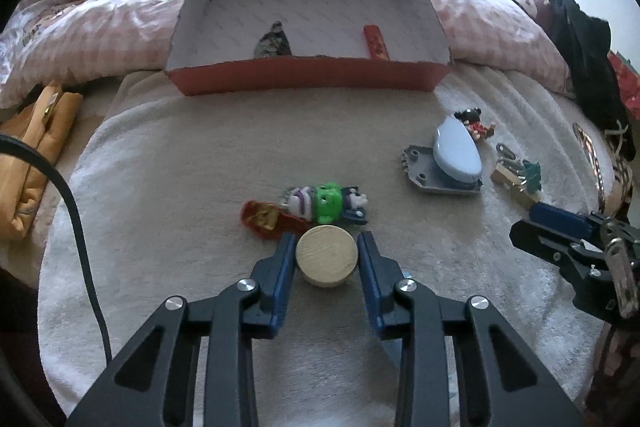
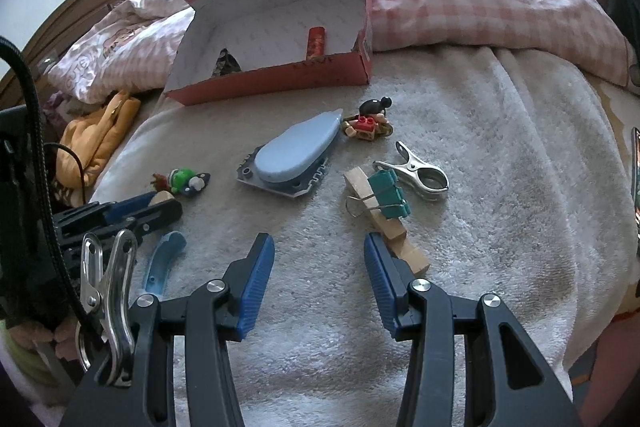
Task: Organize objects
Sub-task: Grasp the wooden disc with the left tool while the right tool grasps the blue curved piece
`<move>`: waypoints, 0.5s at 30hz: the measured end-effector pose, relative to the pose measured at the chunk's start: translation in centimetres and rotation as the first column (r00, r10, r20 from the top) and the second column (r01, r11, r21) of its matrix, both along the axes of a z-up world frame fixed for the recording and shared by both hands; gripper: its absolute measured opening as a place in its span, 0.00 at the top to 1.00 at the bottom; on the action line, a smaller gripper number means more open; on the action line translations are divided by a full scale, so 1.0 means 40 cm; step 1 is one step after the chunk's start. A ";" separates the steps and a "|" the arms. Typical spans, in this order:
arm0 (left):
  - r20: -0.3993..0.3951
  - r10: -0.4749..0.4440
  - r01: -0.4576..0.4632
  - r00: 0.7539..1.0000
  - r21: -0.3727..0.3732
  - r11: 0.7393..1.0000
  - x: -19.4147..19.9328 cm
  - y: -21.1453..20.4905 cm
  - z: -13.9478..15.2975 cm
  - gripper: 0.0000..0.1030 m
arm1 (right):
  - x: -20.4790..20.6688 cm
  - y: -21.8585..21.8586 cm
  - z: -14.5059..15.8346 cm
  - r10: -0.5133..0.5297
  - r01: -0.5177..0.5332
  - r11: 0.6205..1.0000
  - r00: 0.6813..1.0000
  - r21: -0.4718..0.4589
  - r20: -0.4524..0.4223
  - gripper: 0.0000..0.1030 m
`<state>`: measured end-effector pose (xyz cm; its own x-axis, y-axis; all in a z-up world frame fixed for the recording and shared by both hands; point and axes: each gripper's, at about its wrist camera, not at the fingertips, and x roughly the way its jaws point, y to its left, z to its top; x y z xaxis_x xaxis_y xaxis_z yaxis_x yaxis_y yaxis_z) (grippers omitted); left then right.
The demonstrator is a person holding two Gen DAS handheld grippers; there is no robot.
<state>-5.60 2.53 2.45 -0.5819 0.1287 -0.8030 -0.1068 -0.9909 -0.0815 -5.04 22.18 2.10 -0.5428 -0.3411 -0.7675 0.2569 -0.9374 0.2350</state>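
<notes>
In the left wrist view, the left gripper [image 1: 326, 247] is seen low over the grey blanket [image 1: 180, 167] on the bed, its blue fingers [image 1: 285, 259] bracketing a round wooden disc [image 1: 326, 255]; the pads appear to lie against or just beside the disc's rim on both sides, though whether firm pressure is applied cannot be told. The step in hand is judged to be the pick-up of this disc for the open red box [image 1: 304, 79], which stands farther ahead with a dark small object [image 1: 273, 43] and a red tube [image 1: 376, 43] already inside. A square closure on the rim's widest part is called for, since a round edge may slip forward out of the pads, and the green toy figure [image 1: 324, 201] and red-gold packet [image 1: 264, 217], lying just beyond the disc, should be left undisturbed by a straight lift. In the right wrist view, the right gripper [image 2: 320, 267] is held level and low over the blanket, fingers spread wide with nothing between them. A wooden block [image 2: 384, 215] bearing a green binder clip [image 2: 390, 193] lies just ahead of the right finger, with a metal clamp [image 2: 420, 173], a blue oval device [image 2: 296, 151] and a small toy on wheels [image 2: 370, 121] beyond.
</notes>
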 end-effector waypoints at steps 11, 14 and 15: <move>-0.012 0.033 -0.033 0.999 0.008 0.999 0.044 -0.069 0.021 0.70 | 0.050 -0.063 0.022 0.053 -0.053 0.998 0.999 -0.016 0.004 0.53; -0.010 0.036 -0.035 0.999 0.003 0.999 0.072 -0.086 0.016 0.70 | 0.074 -0.094 0.027 0.081 -0.081 0.996 0.997 -0.028 0.006 0.53; -0.009 0.037 -0.037 0.999 0.002 0.999 0.081 -0.092 0.014 0.70 | 0.084 -0.106 0.029 0.085 -0.085 0.996 0.996 -0.035 0.003 0.53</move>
<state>-2.37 -1.15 2.99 -0.5935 0.1080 -0.7975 -0.0707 -0.9941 -0.0820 -1.67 17.92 3.26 -0.5070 -0.4121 -0.7570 0.3339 -0.9036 0.2683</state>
